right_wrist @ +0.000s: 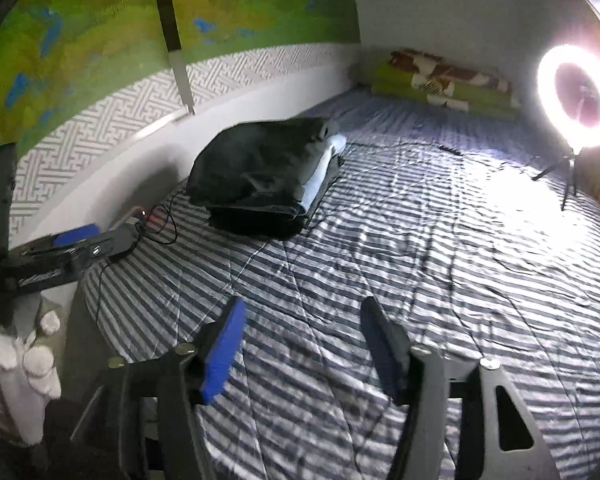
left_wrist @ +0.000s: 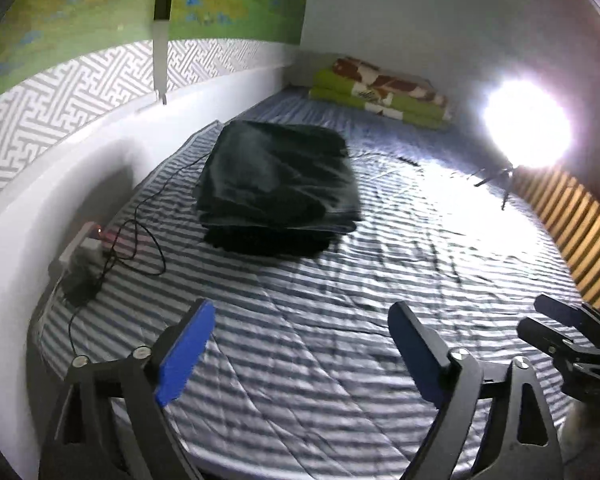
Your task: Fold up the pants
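Striped bed (left_wrist: 380, 280) stretches ahead of us; the pants (left_wrist: 276, 184) lie folded on a dark stack well beyond our left claw (left_wrist: 300, 348) and right claw (right_wrist: 300, 344), both spread and empty. Folding looks finished.

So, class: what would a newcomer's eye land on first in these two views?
The glaring ring light at the bed's far right edge, then the dark folded pants stacked on the striped bedcover by the left wall. Both grippers, left and right, hang open and empty above the cover.
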{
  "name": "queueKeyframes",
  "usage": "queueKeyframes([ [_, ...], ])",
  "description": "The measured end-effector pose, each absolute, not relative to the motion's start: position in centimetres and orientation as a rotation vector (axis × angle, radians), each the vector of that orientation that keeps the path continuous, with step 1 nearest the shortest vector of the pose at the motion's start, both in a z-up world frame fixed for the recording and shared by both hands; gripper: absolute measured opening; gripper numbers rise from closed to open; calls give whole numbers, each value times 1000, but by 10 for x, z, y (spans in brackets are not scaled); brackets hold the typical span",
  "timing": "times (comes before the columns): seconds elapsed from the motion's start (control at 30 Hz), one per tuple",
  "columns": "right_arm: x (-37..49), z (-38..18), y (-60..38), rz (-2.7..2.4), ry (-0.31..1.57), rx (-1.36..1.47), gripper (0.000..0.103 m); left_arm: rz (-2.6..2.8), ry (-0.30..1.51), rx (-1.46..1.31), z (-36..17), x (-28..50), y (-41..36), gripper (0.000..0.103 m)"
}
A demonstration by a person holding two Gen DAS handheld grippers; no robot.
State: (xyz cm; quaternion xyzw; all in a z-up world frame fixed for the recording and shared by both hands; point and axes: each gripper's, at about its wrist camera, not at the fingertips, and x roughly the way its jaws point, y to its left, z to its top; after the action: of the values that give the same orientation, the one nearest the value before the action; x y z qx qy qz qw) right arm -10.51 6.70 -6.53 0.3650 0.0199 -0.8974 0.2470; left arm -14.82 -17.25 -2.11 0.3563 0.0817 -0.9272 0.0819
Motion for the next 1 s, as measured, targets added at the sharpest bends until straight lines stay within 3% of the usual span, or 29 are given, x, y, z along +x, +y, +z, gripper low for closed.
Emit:
queueKeyframes([
  [0.2, -73, -52, 95, -2512, 26, 903, 70, -2772, 177, 1011, 6, -105, -121, 103],
  [0.43, -75, -50, 94, -2505, 8, 858, 71, -2731, 111, 968, 19, -92, -89, 103],
  [0.6, -77, -64, 85, -2546, 99, 790, 72, -2674, 151, 977, 8, -98, -89, 103],
  [0.73, -89, -76, 92, -2538, 7, 803, 72, -2622, 133, 992, -6, -109, -92, 103],
  [1.0, -98, -101, 86, -2520, 6, 825, 72, -2533, 158, 1033, -33, -122, -108, 103],
])
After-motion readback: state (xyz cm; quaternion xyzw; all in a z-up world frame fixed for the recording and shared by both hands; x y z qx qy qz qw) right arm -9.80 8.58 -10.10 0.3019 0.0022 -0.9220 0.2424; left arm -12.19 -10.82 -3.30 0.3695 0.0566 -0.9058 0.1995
